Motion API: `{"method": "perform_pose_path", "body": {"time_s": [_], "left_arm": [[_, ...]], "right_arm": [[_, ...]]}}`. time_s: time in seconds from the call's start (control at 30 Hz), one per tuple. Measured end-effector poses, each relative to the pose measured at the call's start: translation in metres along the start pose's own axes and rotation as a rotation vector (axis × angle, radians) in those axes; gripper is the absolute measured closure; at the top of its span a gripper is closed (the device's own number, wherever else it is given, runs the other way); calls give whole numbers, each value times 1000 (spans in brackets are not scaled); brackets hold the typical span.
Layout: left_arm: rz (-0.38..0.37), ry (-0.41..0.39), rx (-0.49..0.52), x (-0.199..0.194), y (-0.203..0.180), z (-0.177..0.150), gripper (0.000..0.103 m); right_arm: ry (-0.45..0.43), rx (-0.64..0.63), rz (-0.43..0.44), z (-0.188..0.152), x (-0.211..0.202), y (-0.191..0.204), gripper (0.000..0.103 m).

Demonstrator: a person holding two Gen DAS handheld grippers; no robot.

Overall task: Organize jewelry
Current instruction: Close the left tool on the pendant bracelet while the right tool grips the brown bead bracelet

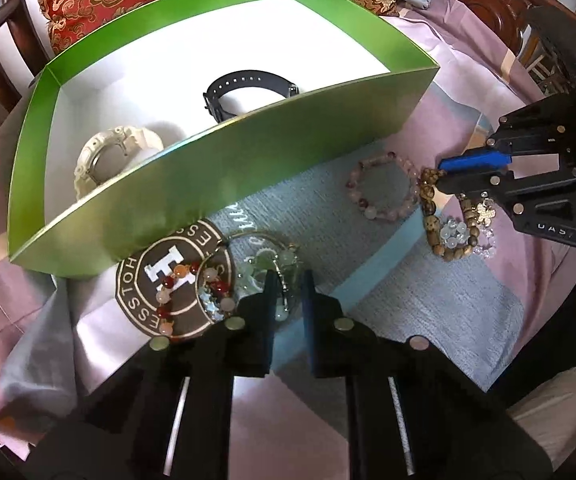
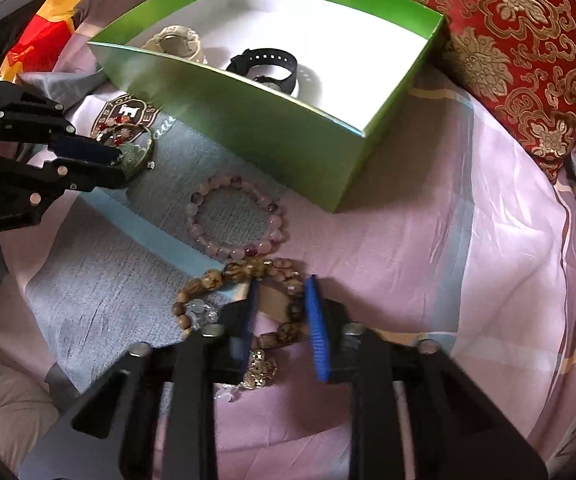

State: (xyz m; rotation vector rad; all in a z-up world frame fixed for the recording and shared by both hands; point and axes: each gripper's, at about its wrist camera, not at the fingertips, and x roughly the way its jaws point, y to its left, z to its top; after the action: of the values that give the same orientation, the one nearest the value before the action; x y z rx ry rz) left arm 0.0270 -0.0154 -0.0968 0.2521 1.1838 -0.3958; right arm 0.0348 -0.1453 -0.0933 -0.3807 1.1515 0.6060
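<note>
1. Sitting inside the shallow green cardboard box with a white floor (image 1: 223,184) are two finished items: a cream plastic wristwatch (image 1: 115,158) near its left end and a black strap wristwatch (image 1: 247,94) nearer the middle, apart from each other.
2. Left outside, on the lilac and grey patchwork bedsheet (image 2: 428,248), are several bracelets, so by my judgement the task is well under halfway.
3. A pale pink and purple bead bracelet (image 2: 237,222) lies flat just in front of the box, untouched.
4. A brown wooden bead bracelet (image 2: 223,276) lies just beside it, tangled with clear crystal beads (image 2: 199,312) and a small gold charm (image 2: 261,372).
5. The right gripper (image 2: 279,312) is low over this wooden bracelet, its blue-padded fingers set moderately apart, straddling one side of the loop and not yet closed on it.
6. A red and peach bead bracelet (image 1: 185,288) and a pale green glassy bangle (image 1: 263,268) lie on a brown round printed crest (image 1: 155,280).
7. The left gripper (image 1: 288,292) reaches the bangle with a narrow gap; whether it grips is unclear.
8. A red and gold brocade cushion (image 2: 508,40) lies behind the box.
</note>
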Motion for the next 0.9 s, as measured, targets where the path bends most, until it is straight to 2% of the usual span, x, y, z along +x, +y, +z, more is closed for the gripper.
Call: {"method": "perform_pose_path", "body": {"time_s": [0.27,0.43,0.73,0.9], "left_arm": [[-31,-68,-19,-24,10,-1,91],[-12,-39,-28,-19,13,-6,91],[-41,-90,-23,-35,11,-5,91],[-55,-144,-36,-61,15,-4,91]], "right_arm": [[-66,40,35,0,-17,-8,92],[-50,51,25,0,-13,-12,92],[-78,57,49,0,-20,-10,92],[-160,58,97,2,-51,-10,92]]}}
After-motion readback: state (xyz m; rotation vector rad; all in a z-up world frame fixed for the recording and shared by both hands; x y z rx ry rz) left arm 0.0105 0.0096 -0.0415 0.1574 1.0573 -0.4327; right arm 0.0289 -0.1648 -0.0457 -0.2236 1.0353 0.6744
